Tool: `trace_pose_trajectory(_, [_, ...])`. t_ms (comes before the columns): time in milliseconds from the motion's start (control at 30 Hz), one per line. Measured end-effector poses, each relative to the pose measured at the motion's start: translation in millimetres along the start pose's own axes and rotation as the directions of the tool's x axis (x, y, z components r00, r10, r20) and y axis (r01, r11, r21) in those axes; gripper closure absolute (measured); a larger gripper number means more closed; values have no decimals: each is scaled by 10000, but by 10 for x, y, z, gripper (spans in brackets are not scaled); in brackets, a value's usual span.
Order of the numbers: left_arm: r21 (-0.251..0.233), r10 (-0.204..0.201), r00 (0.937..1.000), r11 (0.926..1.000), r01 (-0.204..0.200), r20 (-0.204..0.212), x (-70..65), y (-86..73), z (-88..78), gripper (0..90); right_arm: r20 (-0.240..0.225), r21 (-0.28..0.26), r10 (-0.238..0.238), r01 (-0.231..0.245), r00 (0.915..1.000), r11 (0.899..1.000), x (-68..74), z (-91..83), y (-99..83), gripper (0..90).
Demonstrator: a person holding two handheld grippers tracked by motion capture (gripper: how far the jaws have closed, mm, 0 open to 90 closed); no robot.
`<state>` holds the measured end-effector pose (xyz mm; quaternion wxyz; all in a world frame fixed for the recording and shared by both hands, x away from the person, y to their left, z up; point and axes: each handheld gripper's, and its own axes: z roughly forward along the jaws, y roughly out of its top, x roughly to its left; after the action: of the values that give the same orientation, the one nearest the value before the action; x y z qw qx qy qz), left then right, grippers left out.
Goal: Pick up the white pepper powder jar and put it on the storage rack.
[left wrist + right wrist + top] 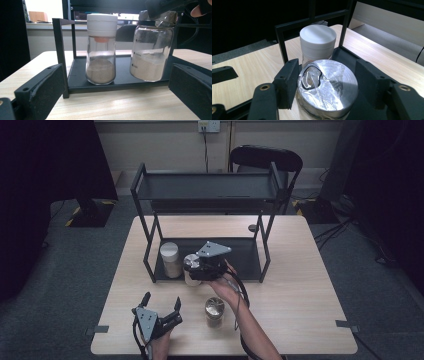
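A glass jar with a foil-covered cap (190, 261) (328, 87) (152, 52), part full of pale powder, is at the front of the black rack's bottom shelf (240, 255). My right gripper (196, 268) (328, 75) is shut on its cap, one jaw on each side. Just left of it on the shelf stands a white-lidded jar (170, 259) (101, 50) (318, 40) of brownish powder. My left gripper (161, 299) (117, 75) is open near the table's front left, facing both jars with nothing between its jaws.
A third jar with a shiny top (215, 312) stands on the wooden table (300, 285) in front of the rack, next to the right forearm. The rack's upper shelf (205, 187) overhangs the jars. A black chair (265, 157) is behind the table.
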<state>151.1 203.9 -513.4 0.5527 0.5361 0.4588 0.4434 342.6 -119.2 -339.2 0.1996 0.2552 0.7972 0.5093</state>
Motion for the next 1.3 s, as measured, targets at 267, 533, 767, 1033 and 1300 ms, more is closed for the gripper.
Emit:
trace_pose_trajectory(267, [-13, 4, 10000, 10000, -4, -3, -2, -2, -1, 1, 86, -97, 5, -4, 10000, 10000, 7, 9, 3, 365])
trace_pose_trajectory(533, [-31, 8, 10000, 10000, -8, -1, -2, -5, -3, 1, 232, -120, 132, -130, 9996, 9998, -12, 34, 12, 365])
trace_pose_trajectory(767, [-32, 6, 10000, 10000, -6, -13, -5, -6, -2, 1, 435, -121, 249, -244, 9987, 9996, -43, 60, 8, 365])
trace_pose_trajectory(1033, [-20, -4, 10000, 10000, 4, -15, -3, -4, -2, 1, 585, -138, 371, -364, 9976, 9992, -71, 112, 4, 365])
trace_pose_trajectory(1300, [-26, -20, 10000, 10000, 20, -10, -2, -5, -3, 1, 780, -135, 518, -509, 9956, 9986, -89, 147, -14, 365])
